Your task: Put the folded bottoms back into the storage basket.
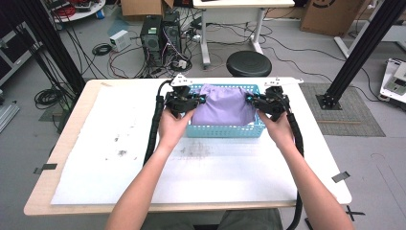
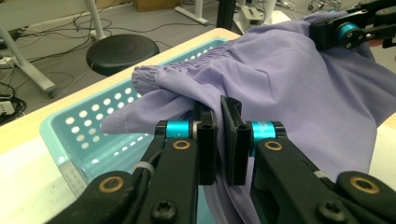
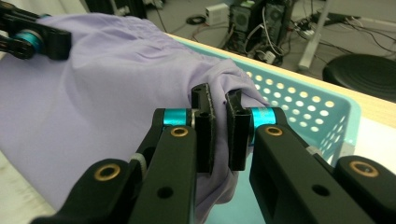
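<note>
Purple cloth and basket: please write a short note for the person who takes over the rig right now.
Left gripper: shut on the purple cloth, at its left edge.
Right gripper: shut on the purple cloth, at its right edge.
The cloth hangs spread between the two grippers, over the light blue perforated basket at the far side of the table; its lower part reaches into the basket.
Done: both edges gripped, cloth held up.
Left: probably either lift it clear or lower it into the basket, then release; the pictures do not tell which.
</note>
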Available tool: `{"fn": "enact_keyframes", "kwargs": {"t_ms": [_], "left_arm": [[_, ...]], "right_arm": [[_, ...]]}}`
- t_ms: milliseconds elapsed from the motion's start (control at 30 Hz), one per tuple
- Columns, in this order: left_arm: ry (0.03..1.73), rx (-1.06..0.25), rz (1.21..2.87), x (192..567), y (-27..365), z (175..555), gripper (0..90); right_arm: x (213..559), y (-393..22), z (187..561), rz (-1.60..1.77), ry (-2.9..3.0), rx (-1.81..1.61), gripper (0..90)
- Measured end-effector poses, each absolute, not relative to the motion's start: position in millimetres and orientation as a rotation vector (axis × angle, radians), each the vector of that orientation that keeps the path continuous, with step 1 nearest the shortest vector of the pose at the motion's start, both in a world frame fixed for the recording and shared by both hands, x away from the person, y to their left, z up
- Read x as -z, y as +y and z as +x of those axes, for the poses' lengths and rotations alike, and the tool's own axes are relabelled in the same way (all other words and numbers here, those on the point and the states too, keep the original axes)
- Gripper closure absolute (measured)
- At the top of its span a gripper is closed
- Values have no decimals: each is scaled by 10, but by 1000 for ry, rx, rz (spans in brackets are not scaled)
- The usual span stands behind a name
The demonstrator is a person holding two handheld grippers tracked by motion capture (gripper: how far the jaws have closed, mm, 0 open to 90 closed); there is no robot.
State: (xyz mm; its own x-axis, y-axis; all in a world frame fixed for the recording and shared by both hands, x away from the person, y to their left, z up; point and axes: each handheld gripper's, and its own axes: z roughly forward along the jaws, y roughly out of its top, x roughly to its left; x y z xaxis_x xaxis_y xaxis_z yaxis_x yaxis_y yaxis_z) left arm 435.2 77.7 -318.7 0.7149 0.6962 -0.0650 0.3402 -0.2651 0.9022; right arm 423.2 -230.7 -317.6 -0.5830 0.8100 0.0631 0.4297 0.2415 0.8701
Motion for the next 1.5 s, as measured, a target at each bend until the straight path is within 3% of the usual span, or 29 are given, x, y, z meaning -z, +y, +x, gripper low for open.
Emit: {"fn": "enact_keyframes", "kwargs": {"t_ms": [567, 633, 667, 700, 733, 867, 1067, 1500], "left_arm": [[856, -473, 1902, 3443, 646, 4754, 851], [865, -490, 1912, 3471, 640, 4771, 842], [896, -515, 1915, 3493, 639, 4787, 782], [919, -520, 1906, 3508, 654, 4799, 665], [932, -519, 1894, 3516, 674, 4806, 593], [966, -538, 1860, 3523, 805, 4782, 465], [930, -611, 1863, 3477, 1007, 4576, 421], [845, -587, 1794, 3490, 1432, 3887, 392]], "right_arm": [[3396, -2248, 4695, 1181, 2095, -1182, 850], [3428, -2236, 4727, 1187, 2092, -1152, 796], [3444, -2233, 4742, 1191, 2080, -1133, 696], [3461, -2235, 4754, 1219, 2063, -1101, 627], [3471, -2248, 4763, 1227, 2062, -1094, 609], [3448, -2329, 4739, 1237, 2052, -1093, 524], [3387, -2480, 4556, 1216, 2016, -1161, 490], [3494, -2798, 3890, 1170, 1946, -1309, 462]]}}
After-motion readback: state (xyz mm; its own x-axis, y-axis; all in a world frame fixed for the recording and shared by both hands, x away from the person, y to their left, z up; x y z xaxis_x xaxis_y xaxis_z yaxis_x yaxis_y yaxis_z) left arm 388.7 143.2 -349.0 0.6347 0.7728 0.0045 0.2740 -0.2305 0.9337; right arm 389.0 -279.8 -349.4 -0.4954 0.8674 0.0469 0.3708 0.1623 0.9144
